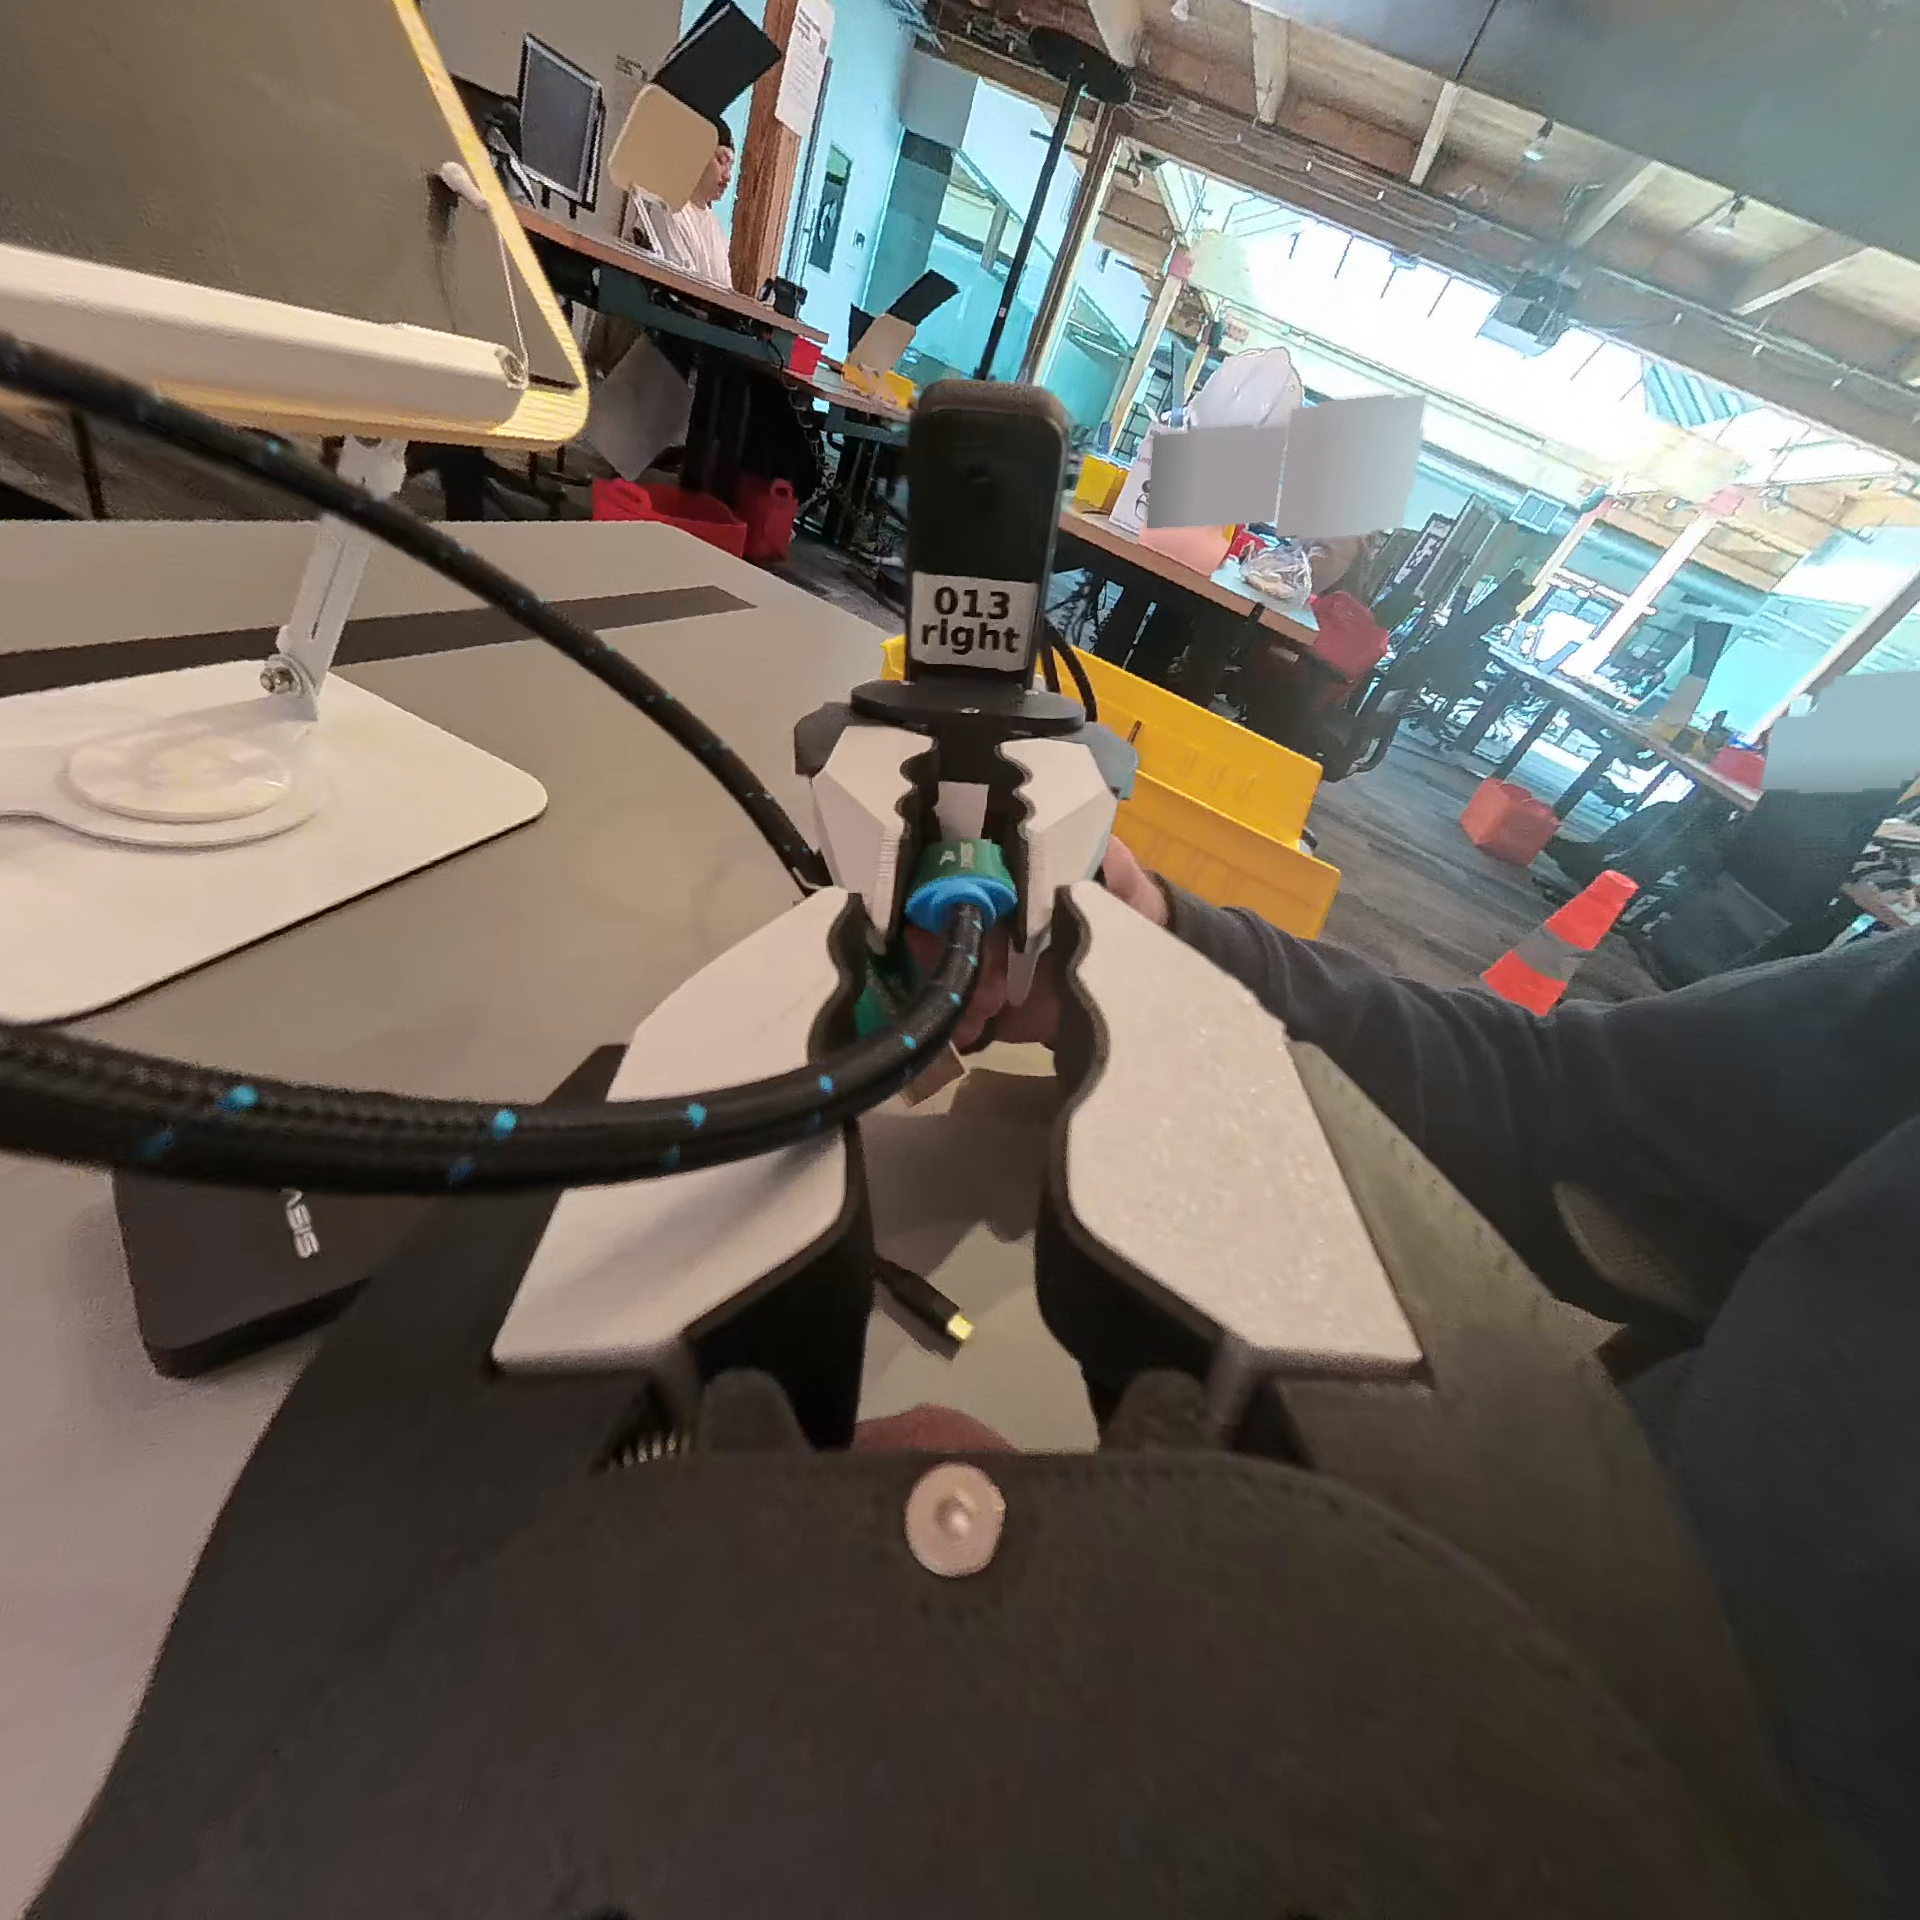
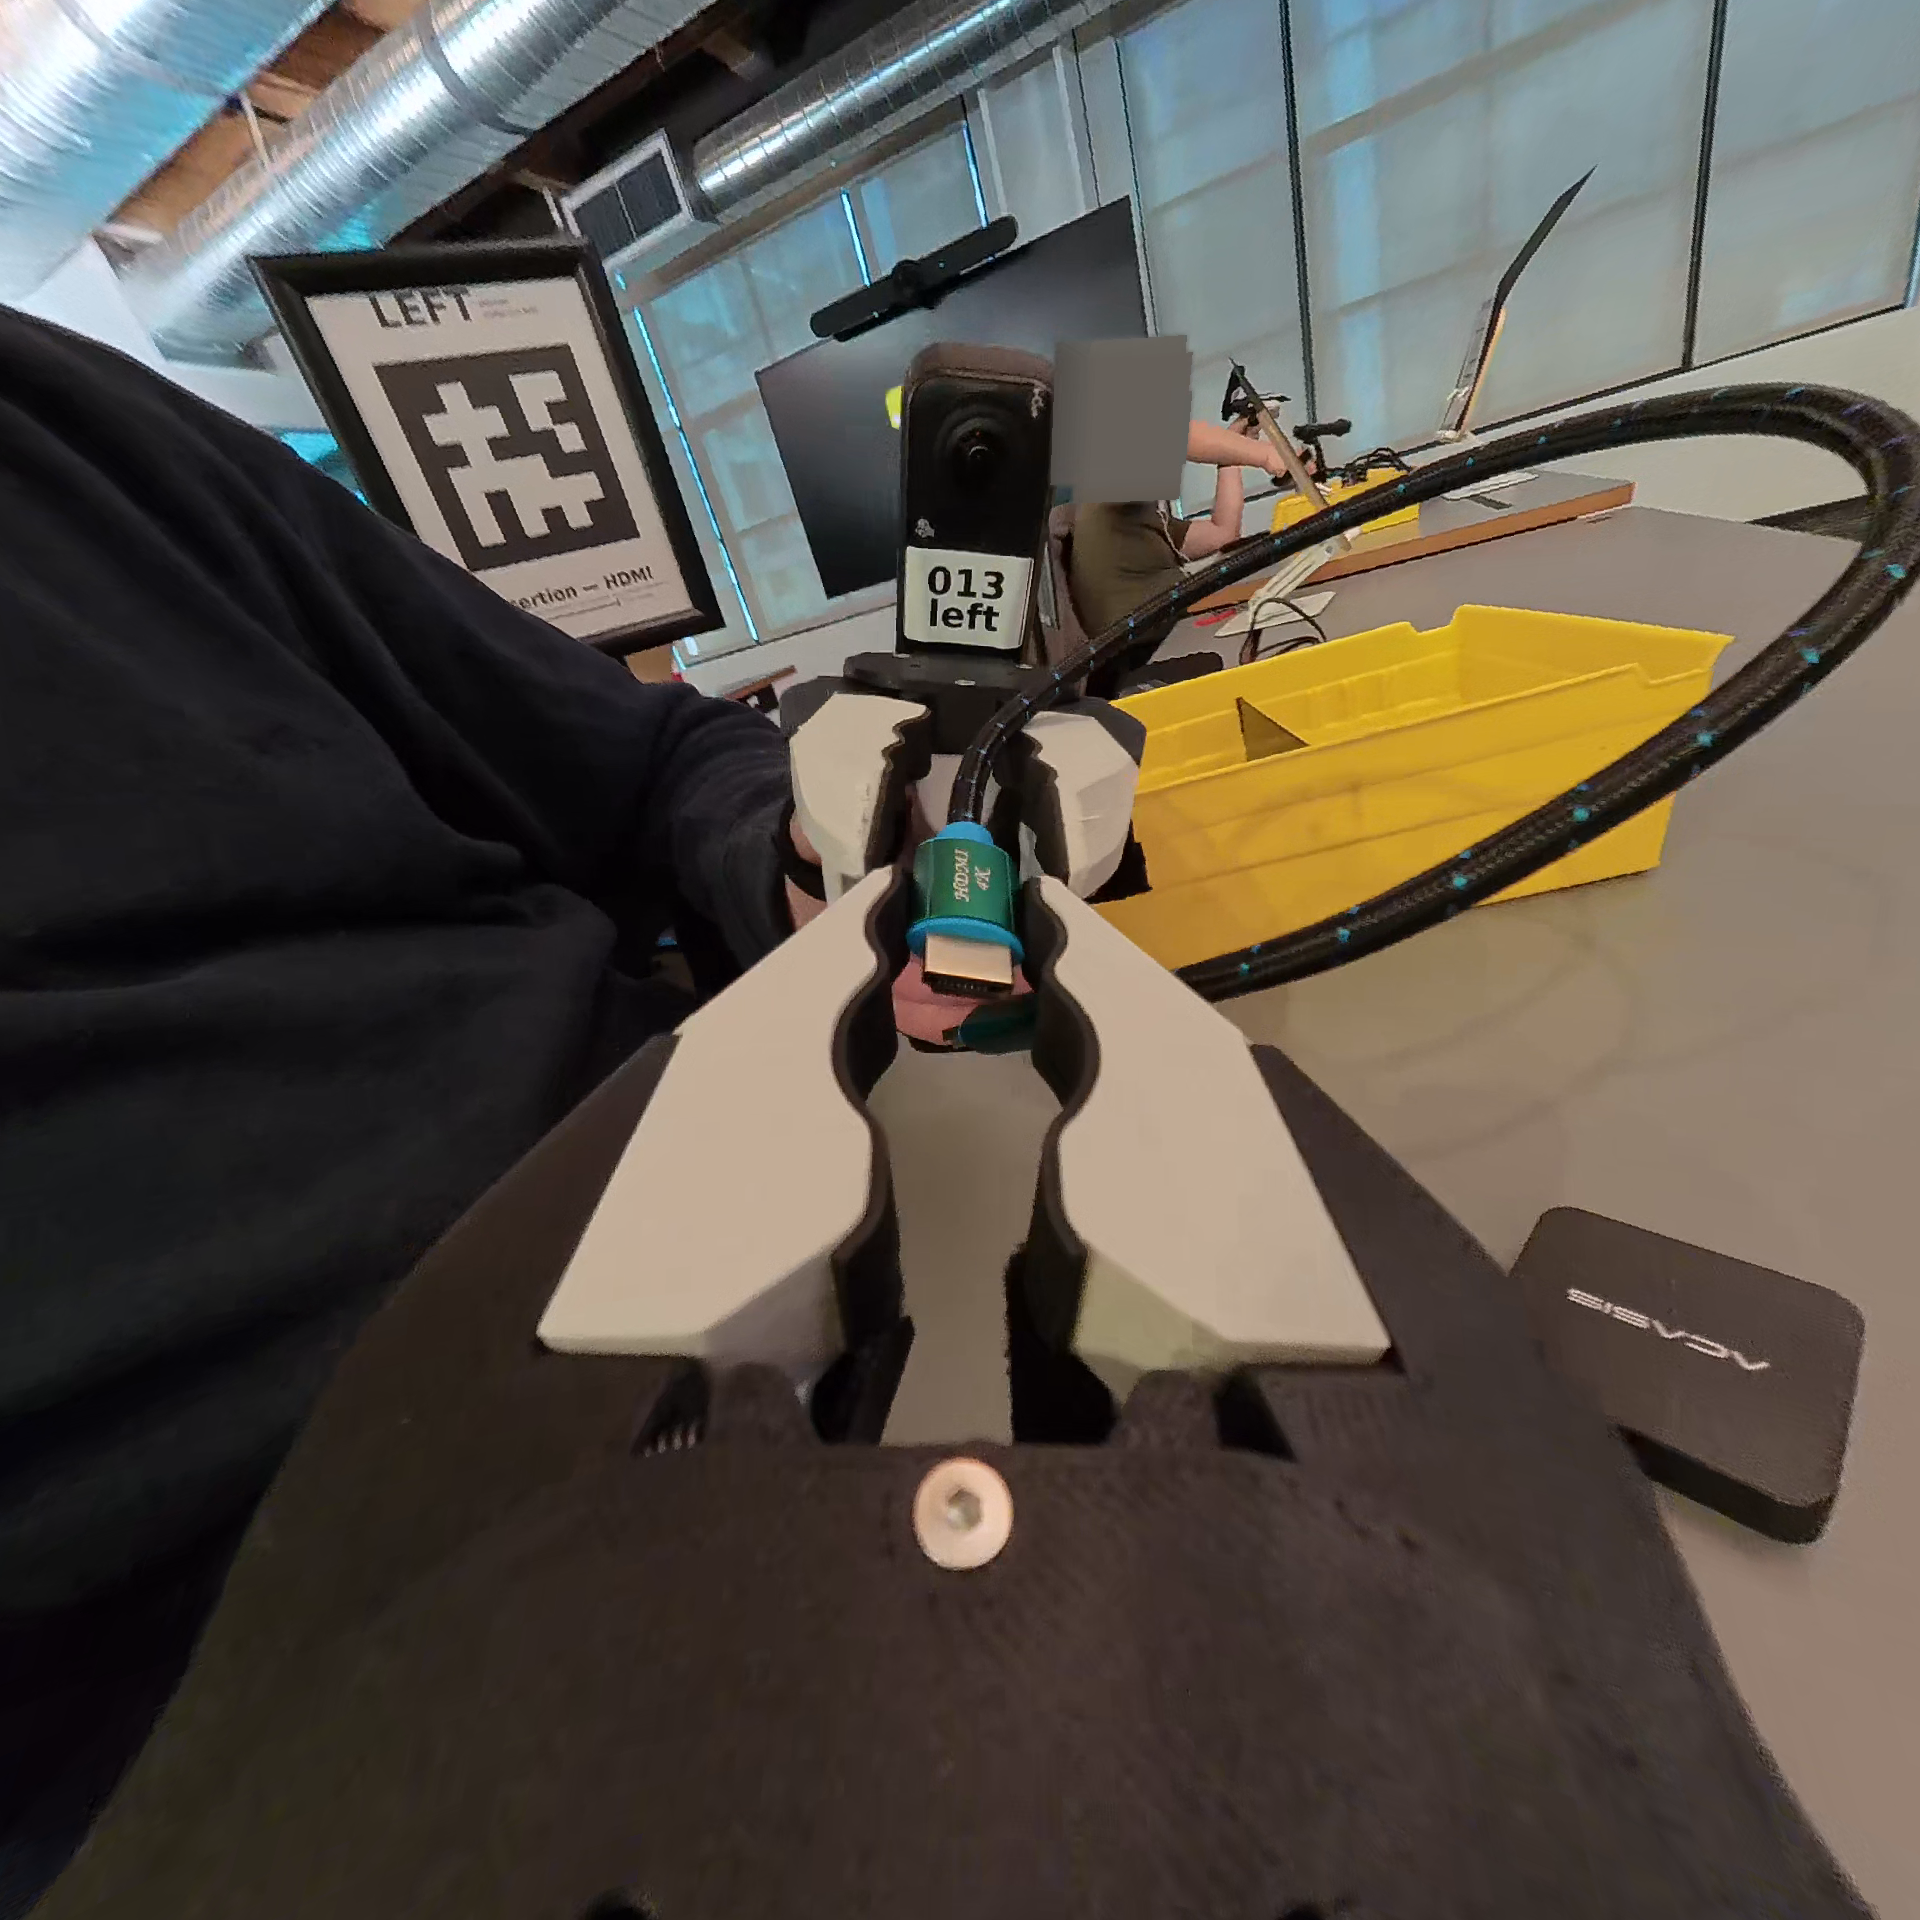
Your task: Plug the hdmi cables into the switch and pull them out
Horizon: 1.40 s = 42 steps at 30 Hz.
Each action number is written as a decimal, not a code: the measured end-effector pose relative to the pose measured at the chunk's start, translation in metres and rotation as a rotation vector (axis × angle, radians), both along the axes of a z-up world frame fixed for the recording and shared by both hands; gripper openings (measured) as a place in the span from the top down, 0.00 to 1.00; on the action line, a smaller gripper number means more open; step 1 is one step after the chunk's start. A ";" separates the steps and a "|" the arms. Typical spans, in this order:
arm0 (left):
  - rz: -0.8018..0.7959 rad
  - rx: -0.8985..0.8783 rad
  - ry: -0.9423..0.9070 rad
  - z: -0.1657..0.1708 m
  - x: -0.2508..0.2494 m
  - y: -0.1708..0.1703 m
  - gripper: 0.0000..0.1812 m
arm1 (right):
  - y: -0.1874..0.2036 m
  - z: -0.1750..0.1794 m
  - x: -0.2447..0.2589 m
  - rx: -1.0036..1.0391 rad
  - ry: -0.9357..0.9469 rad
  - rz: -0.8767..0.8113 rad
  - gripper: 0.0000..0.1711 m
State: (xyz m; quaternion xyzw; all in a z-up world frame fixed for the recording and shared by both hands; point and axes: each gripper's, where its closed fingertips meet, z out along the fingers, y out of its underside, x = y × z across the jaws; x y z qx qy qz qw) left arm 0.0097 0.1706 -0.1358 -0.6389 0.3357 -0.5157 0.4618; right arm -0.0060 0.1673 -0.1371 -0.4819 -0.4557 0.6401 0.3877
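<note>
A green HDMI plug (image 2: 958,891) with a blue collar sits between my right gripper's (image 2: 964,902) fingertips, its gold connector facing the right wrist camera. It also shows in the left wrist view (image 1: 961,860), pinched by the right gripper (image 1: 961,831). My left gripper (image 1: 961,914) stands nose to nose with it, jaws apart around the collar and the black braided cable (image 1: 499,1127). The cable's second green plug (image 1: 881,987) hangs just below, held by neither gripper. The black switch box (image 2: 1704,1361) lies flat on the table.
A yellow bin (image 2: 1392,769) stands on the grey table (image 2: 1558,1091) behind the grippers. A white tablet stand (image 1: 208,831) is at the left. A thin cable with a gold tip (image 1: 935,1311) lies on the table. The cable loop (image 2: 1860,582) arcs wide to the side. Only a small space, under 4 cm, lies between the two pairs of fingers.
</note>
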 end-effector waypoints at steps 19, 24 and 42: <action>0.034 -0.022 0.032 -0.007 -0.005 0.007 0.86 | 0.006 -0.011 -0.002 0.132 -0.104 -0.097 0.89; 0.010 -0.020 0.029 -0.006 -0.004 0.004 0.90 | 0.006 -0.013 -0.001 0.155 -0.123 -0.104 0.89; 0.016 0.013 0.019 0.000 -0.010 0.005 0.90 | 0.010 -0.008 0.010 0.074 -0.089 -0.075 0.90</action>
